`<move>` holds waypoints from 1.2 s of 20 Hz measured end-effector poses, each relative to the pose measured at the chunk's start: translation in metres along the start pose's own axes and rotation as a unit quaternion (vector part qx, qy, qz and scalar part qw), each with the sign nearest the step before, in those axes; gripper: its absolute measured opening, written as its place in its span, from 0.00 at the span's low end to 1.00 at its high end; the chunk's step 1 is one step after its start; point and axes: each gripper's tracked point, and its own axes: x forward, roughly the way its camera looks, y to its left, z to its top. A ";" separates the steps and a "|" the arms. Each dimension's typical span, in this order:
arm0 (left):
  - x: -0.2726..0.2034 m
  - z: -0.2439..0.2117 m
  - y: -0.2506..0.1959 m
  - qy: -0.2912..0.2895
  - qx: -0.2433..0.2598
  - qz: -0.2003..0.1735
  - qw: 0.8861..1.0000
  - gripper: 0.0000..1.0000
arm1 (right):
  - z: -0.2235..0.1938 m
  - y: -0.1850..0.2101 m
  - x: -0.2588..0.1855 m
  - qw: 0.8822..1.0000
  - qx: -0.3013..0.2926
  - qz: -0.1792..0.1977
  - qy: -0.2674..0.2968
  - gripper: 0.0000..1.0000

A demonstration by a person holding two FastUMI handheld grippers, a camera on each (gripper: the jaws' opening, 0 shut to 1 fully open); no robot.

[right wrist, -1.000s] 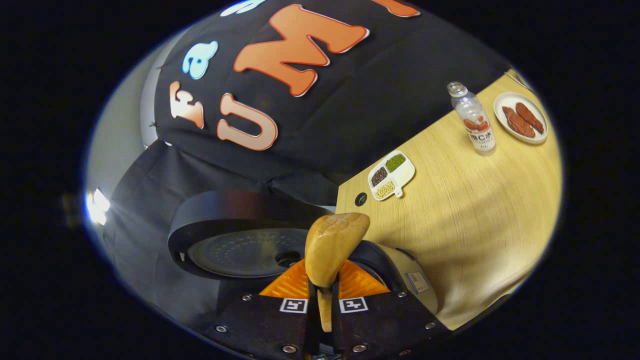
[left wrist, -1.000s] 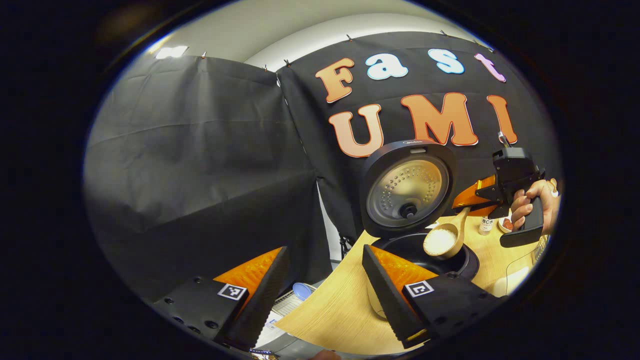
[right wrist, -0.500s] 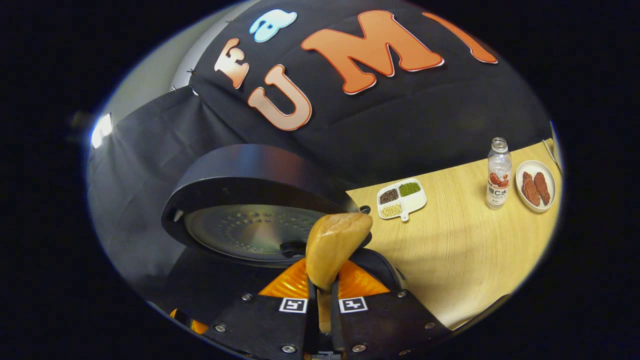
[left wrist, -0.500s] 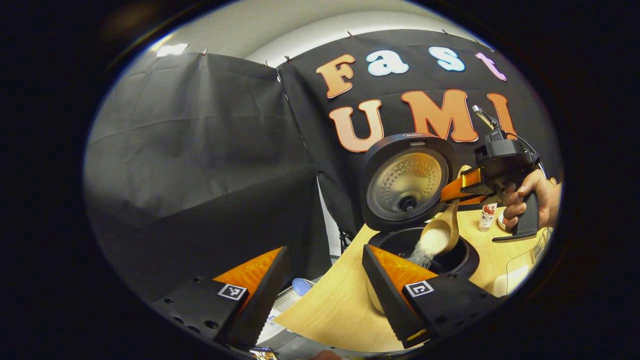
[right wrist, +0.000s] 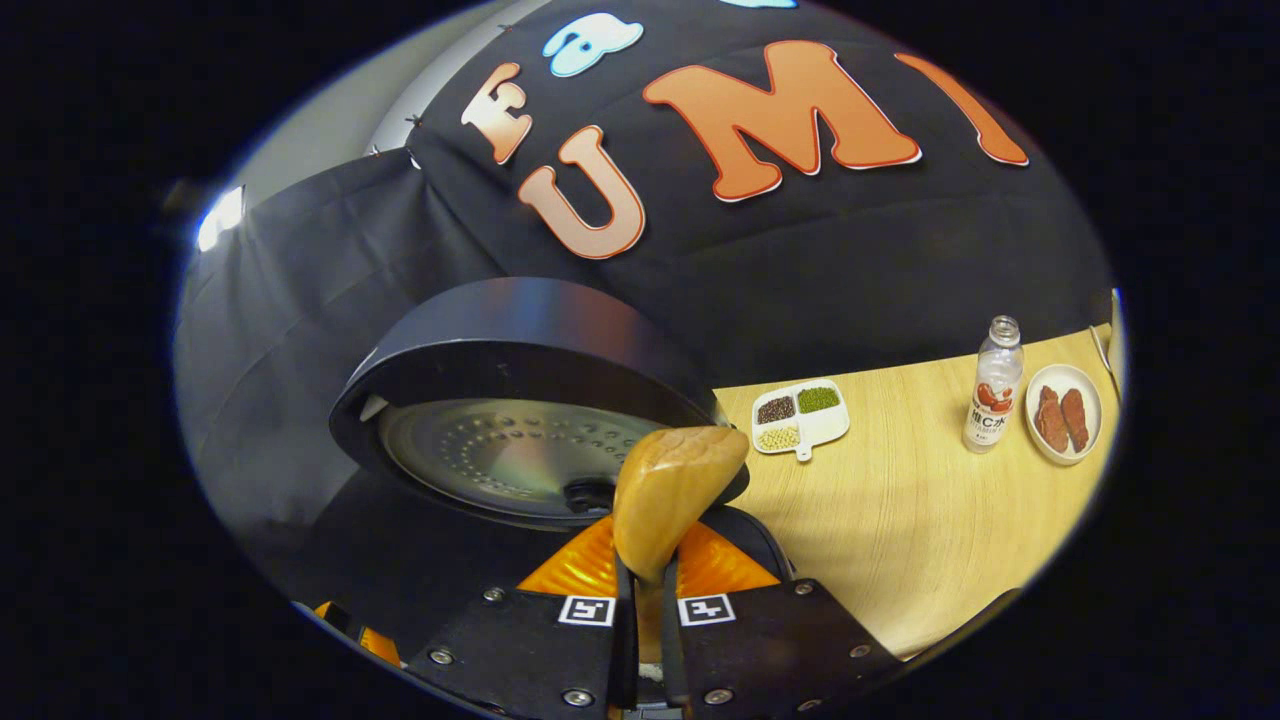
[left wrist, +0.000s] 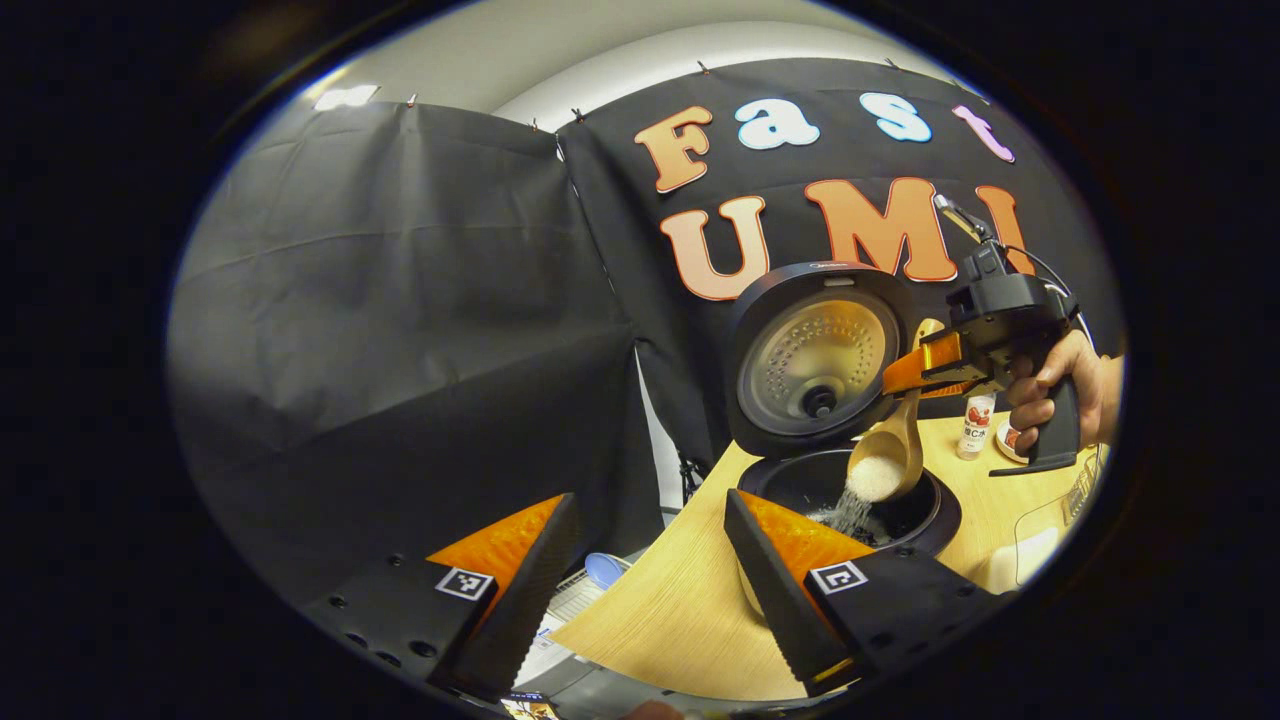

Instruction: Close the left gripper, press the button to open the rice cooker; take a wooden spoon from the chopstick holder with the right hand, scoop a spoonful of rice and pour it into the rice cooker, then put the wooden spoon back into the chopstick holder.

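rice cooker point(left wrist: 850, 500): black, lid point(left wrist: 818, 358) raised upright, pot open, just beyond the left gripper's point(left wrist: 650, 570) right finger | wooden spoon point(left wrist: 888, 462): pale wood, handle clamped between the right gripper's point(right wrist: 640, 600) fingers, bowl tipped over the pot | rice point(left wrist: 868, 482): white, spilling from the spoon into the cooker

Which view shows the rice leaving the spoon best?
The left gripper view: rice streams from the tipped wooden spoon into the rice cooker. The right gripper view shows the spoon's back, hiding the rice.
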 end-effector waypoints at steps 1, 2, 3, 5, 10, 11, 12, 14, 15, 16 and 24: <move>0.000 0.001 0.000 -0.002 0.001 -0.001 1.000 0.99 | 0.000 0.003 -0.002 1.000 -0.015 0.001 -0.001 0.09; 0.000 0.001 -0.002 -0.003 0.002 -0.002 1.000 0.99 | 0.001 0.008 -0.002 1.000 -0.030 0.004 -0.003 0.09; -0.001 0.002 -0.002 -0.004 0.002 -0.003 1.000 0.99 | 0.001 0.013 -0.004 0.999 -0.048 0.007 -0.004 0.09; -0.003 0.002 -0.004 -0.005 0.005 -0.006 1.000 0.99 | 0.001 0.020 -0.007 0.997 -0.075 0.009 -0.006 0.09; -0.005 0.003 -0.005 -0.007 0.010 -0.009 1.000 0.91 | -0.001 0.033 -0.014 0.988 -0.150 0.015 -0.013 0.09; -0.006 0.004 -0.005 -0.007 0.011 -0.009 1.000 0.91 | -0.001 0.033 -0.015 0.986 -0.167 0.016 -0.014 0.09; -0.007 0.005 -0.006 -0.008 0.012 -0.009 1.000 0.92 | -0.004 0.036 -0.016 0.983 -0.185 0.017 -0.014 0.09; -0.009 0.005 -0.006 -0.009 0.013 -0.009 1.000 0.91 | -0.005 0.044 -0.019 0.974 -0.224 0.017 -0.018 0.09; -0.010 0.005 -0.007 -0.009 0.013 -0.010 1.000 0.91 | -0.008 0.046 -0.021 0.969 -0.247 0.018 -0.021 0.08; -0.010 0.004 -0.007 -0.009 0.013 -0.010 1.000 0.91 | -0.008 0.049 -0.021 0.962 -0.272 0.017 -0.025 0.09; -0.012 0.003 -0.002 -0.008 0.014 -0.006 1.000 0.99 | -0.018 0.067 -0.024 0.929 -0.367 0.024 -0.039 0.09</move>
